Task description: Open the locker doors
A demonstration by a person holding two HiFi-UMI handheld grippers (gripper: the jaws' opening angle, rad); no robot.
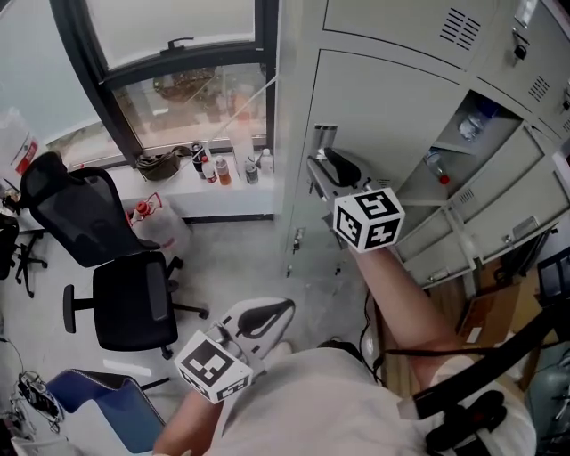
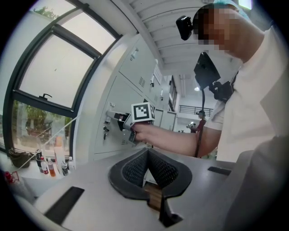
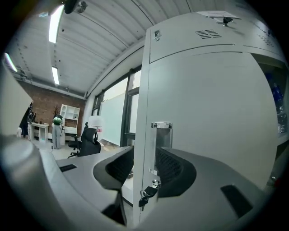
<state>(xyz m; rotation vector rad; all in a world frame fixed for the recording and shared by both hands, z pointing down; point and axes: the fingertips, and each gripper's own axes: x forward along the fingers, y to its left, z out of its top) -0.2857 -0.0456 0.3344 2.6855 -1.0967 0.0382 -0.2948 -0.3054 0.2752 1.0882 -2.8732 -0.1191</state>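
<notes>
The grey locker door (image 1: 392, 107) stands swung out from the lockers, showing a compartment (image 1: 468, 134) with bottles behind it. My right gripper (image 1: 319, 167) straddles the door's free edge just below the metal recessed handle (image 1: 324, 134). In the right gripper view the door edge (image 3: 143, 135) runs between the wide-open jaws of the right gripper (image 3: 144, 158), with the handle (image 3: 161, 134) above and a key (image 3: 145, 195) hanging below. My left gripper (image 1: 281, 308) hovers low by my body, shut and empty (image 2: 146, 152). It looks toward the right gripper (image 2: 124, 122) at the door.
Closed locker doors (image 1: 401, 22) sit above and to the right. Two black office chairs (image 1: 120, 285) and a blue one (image 1: 102, 405) stand on the floor at left. A window sill (image 1: 223, 169) holds bottles. A cardboard box (image 1: 485, 316) lies by the lockers at right.
</notes>
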